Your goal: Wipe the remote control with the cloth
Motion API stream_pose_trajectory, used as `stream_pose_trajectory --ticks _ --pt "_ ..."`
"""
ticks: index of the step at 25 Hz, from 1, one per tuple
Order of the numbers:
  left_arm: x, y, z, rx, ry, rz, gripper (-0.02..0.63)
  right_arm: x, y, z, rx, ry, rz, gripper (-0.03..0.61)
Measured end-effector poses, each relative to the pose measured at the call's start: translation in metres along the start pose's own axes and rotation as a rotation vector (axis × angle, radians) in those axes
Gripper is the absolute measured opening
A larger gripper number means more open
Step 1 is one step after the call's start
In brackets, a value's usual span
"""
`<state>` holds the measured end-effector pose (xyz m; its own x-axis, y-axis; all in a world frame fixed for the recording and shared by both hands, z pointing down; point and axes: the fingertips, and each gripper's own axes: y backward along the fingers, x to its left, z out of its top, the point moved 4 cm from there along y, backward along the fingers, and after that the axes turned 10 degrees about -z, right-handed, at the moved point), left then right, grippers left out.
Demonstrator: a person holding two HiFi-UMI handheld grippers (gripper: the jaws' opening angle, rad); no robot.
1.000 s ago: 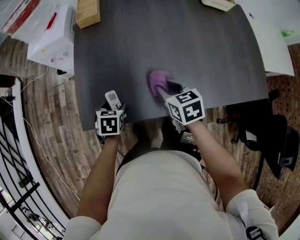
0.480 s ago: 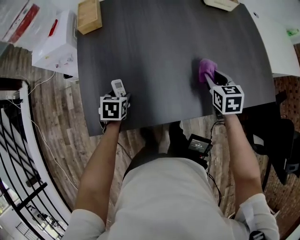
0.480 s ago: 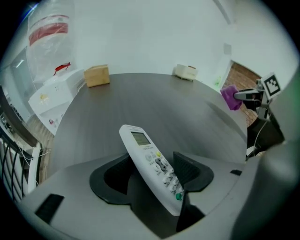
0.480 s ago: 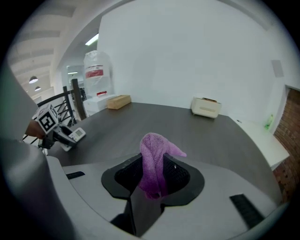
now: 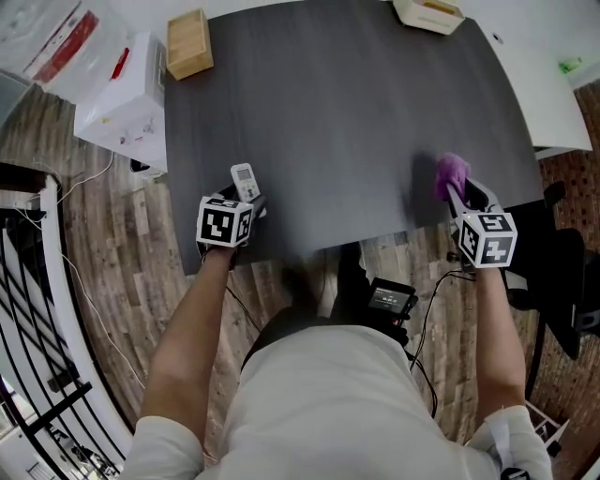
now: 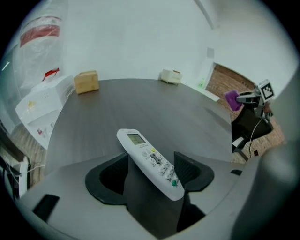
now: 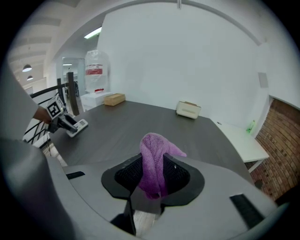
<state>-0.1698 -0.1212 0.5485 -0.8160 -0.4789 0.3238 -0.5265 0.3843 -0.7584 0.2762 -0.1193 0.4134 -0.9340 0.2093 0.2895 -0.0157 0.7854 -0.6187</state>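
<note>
Two tongs work over one dark surface (image 5: 328,112). The left tongs (image 6: 151,174), which have just been closing, grasp the one white remote control (image 5: 245,178) at the near left edge. The right tongs (image 7: 152,176) are clenched on the one purple cloth (image 5: 451,173) by the right edge, well apart from the remote. One wooden box (image 5: 188,43) and one cream box (image 5: 429,13) sit at the far side.

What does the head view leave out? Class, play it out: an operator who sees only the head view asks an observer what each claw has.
Operator: Is the left claw gripping the remote control?
Observer: Yes. Its jaws have just been closing, and it lies slantwise between them, screen and buttons facing up.
Operator: And the right claw?
Observer: Shut on the purple cloth, which is bunched upright between its jaws with a folded tip poking out.
</note>
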Motion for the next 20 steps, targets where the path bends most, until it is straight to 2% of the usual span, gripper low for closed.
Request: stream_pose_trajectory --ticks 2,6,11,14,17,20 --pt "0.001 0.001 0.000 -0.006 -0.040 -0.022 0.284 0.009 0.023 -0.016 0.012 0.018 -0.003 0.129" --pt "0.013 0.009 0.000 -0.032 -0.001 -0.052 0.284 0.020 0.063 -0.054 0.054 0.032 -0.009 0.129" --pt "0.008 0.019 -0.005 -0.065 -0.023 -0.069 0.284 0.012 0.095 -0.094 0.089 -0.010 -0.038 0.129" --pt "-0.003 0.042 -0.003 -0.148 -0.018 -0.064 0.284 0.008 0.107 -0.104 0.078 -0.034 -0.032 0.129" --pt "-0.034 0.079 -0.014 -0.252 -0.009 -0.069 0.284 0.013 0.121 -0.121 0.072 -0.042 0.000 0.129" --pt "-0.086 0.129 -0.039 -0.444 0.060 -0.100 0.284 0.027 0.137 -0.136 0.044 -0.011 0.071 0.129"
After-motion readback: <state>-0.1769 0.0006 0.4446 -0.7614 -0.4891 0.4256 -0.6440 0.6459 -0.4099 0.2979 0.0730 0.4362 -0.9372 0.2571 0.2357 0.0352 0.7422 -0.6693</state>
